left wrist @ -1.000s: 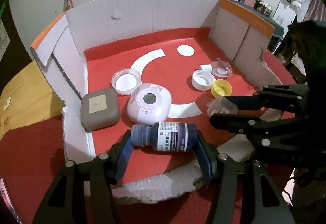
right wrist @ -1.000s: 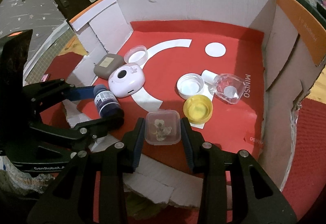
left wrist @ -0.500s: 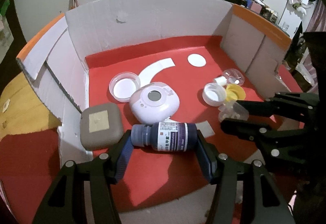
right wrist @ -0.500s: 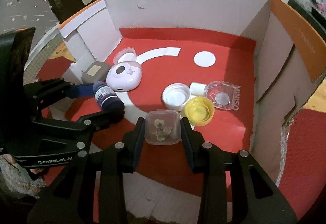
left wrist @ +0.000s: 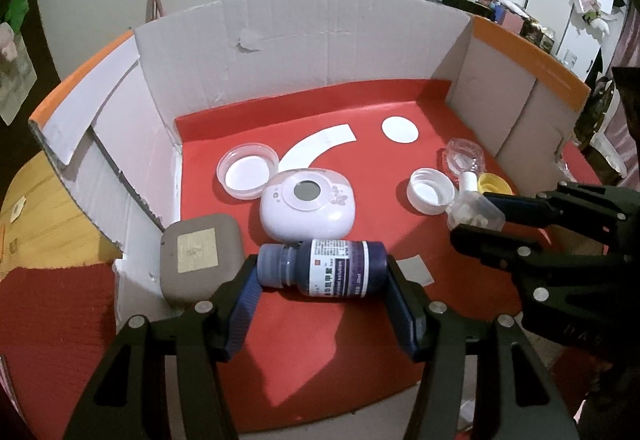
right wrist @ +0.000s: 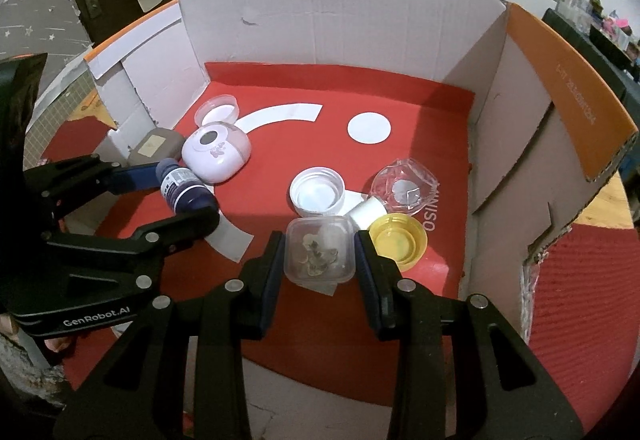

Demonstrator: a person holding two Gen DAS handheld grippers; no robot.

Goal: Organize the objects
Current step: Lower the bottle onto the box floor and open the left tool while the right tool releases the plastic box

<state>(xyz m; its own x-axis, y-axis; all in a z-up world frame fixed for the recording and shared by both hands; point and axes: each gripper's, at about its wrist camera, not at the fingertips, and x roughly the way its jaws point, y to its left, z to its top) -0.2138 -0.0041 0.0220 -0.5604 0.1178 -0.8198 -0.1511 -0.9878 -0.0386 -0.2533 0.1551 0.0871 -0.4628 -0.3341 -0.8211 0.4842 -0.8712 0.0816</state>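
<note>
A dark purple bottle with a white label lies sideways between the pads of my left gripper, which is shut on it. It hangs over the red floor of the cardboard box, close to a lilac round case. My right gripper is shut on a small clear square tub with dried bits inside, right beside a yellow cap. In the right wrist view the left gripper and its bottle are at the left.
On the box floor lie a grey-brown square case, a clear round dish, a white cap, a small white cylinder and a clear faceted container. Box walls rise at the back and both sides.
Both grippers have moved forward over the torn front edge and further into the box, each still holding its load. The things on the floor have not shifted.
</note>
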